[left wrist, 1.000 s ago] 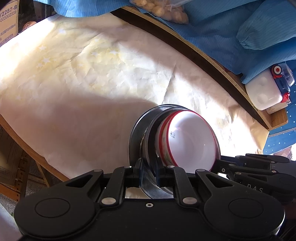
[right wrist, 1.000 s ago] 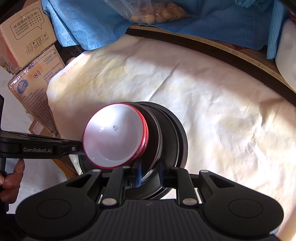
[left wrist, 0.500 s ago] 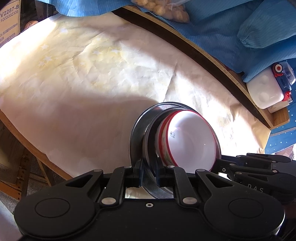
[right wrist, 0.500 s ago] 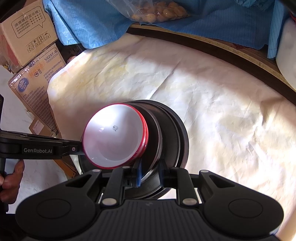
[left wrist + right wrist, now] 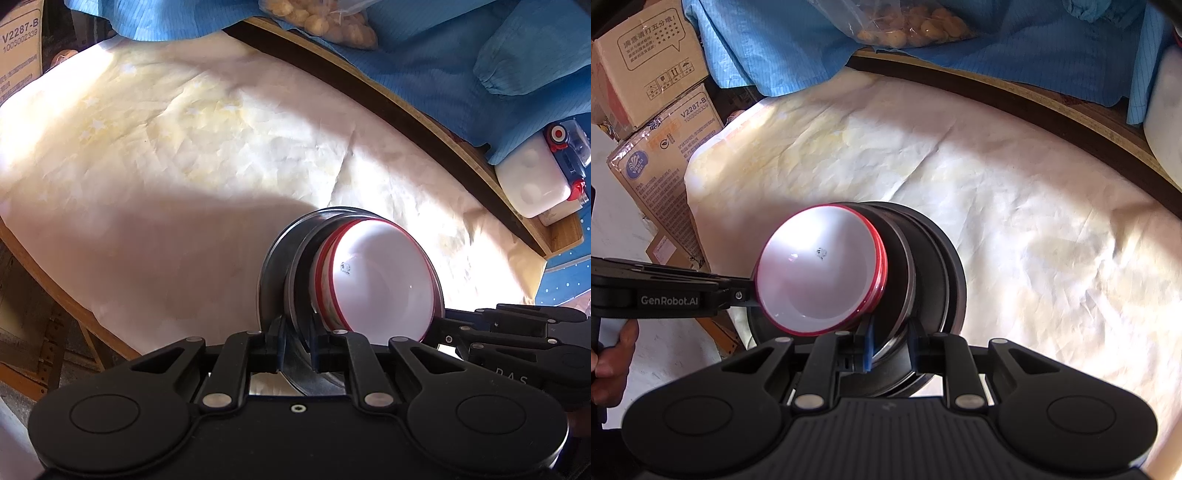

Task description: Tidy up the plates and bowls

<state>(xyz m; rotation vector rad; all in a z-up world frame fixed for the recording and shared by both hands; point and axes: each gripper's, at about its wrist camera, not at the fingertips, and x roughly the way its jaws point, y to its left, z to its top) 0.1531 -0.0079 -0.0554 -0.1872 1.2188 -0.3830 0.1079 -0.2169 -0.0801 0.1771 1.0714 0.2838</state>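
**Steel plates and a red-rimmed bowl held from both sides**

Cream cloth (image 5: 1015,192) covers the tabletop (image 5: 1052,107), whose dark wooden far edge shows beyond it; most of the cloth lies bare, which leaves room to set things down. Blue fabric (image 5: 783,44) and a bag of small round food (image 5: 916,22) sit past that far edge.

Near the tabletop's near edge, a stack of metal plates (image 5: 931,280) is tilted up on its side, with a white bowl with a red rim (image 5: 816,277) nested in its face. Tilting probably keeps the rims reachable.

Left gripper (image 5: 297,347) is nearly closed, pinching a plate rim. Right gripper (image 5: 890,349) is narrowly closed on the opposite rim, so the stack seems shared between both, likely to stop the bowl sliding out.
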